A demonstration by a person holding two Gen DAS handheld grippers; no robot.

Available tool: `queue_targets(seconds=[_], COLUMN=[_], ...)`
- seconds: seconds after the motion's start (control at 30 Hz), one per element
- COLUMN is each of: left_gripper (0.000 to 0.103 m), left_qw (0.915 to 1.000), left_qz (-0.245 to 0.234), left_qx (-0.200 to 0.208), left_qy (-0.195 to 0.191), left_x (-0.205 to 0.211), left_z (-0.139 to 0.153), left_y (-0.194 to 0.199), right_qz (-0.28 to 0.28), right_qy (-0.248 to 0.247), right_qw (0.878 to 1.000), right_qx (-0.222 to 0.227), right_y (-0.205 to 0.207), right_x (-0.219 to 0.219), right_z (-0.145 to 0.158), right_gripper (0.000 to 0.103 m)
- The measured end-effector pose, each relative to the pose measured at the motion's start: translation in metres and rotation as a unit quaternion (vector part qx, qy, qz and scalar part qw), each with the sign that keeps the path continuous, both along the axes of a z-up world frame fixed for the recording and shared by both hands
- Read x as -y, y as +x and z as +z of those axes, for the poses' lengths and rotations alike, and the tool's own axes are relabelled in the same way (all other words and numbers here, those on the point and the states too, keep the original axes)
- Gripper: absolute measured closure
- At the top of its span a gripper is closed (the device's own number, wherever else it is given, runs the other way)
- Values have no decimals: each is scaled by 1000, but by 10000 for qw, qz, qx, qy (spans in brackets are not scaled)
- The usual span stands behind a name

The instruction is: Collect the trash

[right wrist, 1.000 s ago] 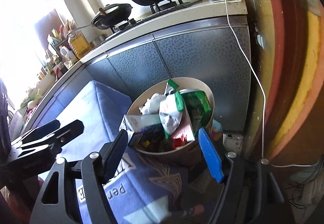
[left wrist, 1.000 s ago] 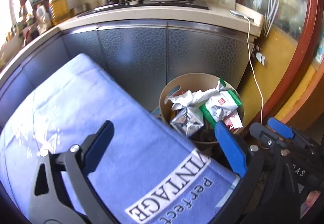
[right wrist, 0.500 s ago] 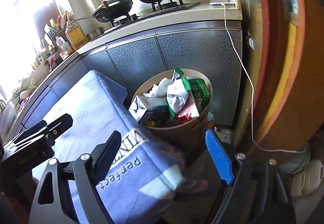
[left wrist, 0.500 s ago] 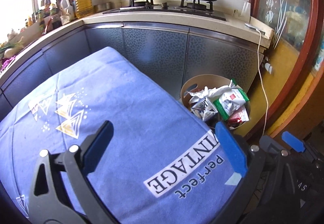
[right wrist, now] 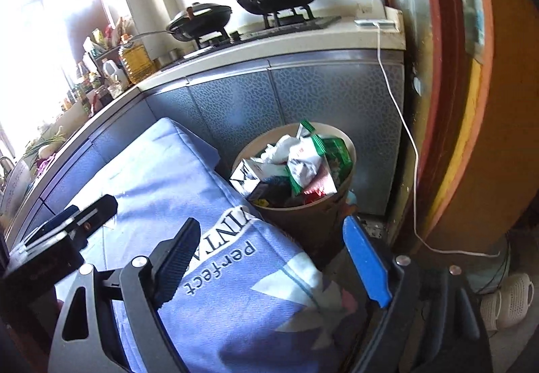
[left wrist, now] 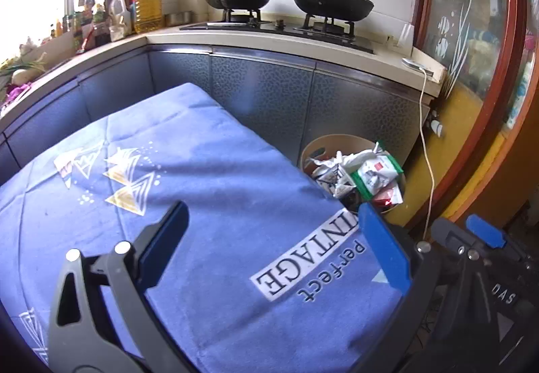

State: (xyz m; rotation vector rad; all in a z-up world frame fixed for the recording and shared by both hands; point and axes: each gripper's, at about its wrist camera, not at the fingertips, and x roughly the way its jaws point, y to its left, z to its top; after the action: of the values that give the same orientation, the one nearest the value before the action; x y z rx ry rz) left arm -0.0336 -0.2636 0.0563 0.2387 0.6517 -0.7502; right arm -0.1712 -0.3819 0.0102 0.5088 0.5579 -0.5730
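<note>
Because the round tan waste bin [right wrist: 340, 204], at centre right of the right wrist view, is heaped above its rim with crumpled wrappers and cartons [right wrist: 296, 164], anything added could slide off. Both the left gripper [left wrist: 273, 245] and the right gripper [right wrist: 273, 261] have jaws spread, empty; the right's have just been opening.

both my wrist cams tilt down past their own fingers. left view sits over the blue cloth [left wrist: 209, 191], bin [left wrist: 337, 144] off the cloth's right corner. right view is nearer the bin [right wrist: 293, 218]. shared: cloth, bin, stove [left wrist: 279, 27].
</note>
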Motion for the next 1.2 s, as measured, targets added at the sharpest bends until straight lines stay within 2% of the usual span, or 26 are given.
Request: queue_targets(seconds=[0.17,0.37,0.63,0.73,0.83,0.97,1.2], left_gripper=[6,6,6,6,6,6,6], left_qw=[9998,9995,9985,9992,9974,9981,9996], left_qz=[42,156,97,-60,-363,-320,-85], left_qx=[139,-202,-224,-295,-606,-477,-170], left_qy=[137,167,492,264,-105,211,217], left_x=[6,19,27,17,5,7,16], left_z=[-11,-24,-30,-28,-36,-50,-46], left_y=[0,12,7,1,-9,-21,-27], right_qz=[193,450,389,378,362,447,314], right_qy=[177,148,240,204,177,161,182], right_qw=[9997,9988,9988,9988,9986,9984,9988], right_qx=[27,-75,158,247,348,310,335], right_y=[10,16,14,13,10,9,-5], right_x=[12,22,33,32,30,27,25], right_z=[-10,-28,-35,-31,-28,-23,-20], right_gripper=[18,18,18,18,18,18,18])
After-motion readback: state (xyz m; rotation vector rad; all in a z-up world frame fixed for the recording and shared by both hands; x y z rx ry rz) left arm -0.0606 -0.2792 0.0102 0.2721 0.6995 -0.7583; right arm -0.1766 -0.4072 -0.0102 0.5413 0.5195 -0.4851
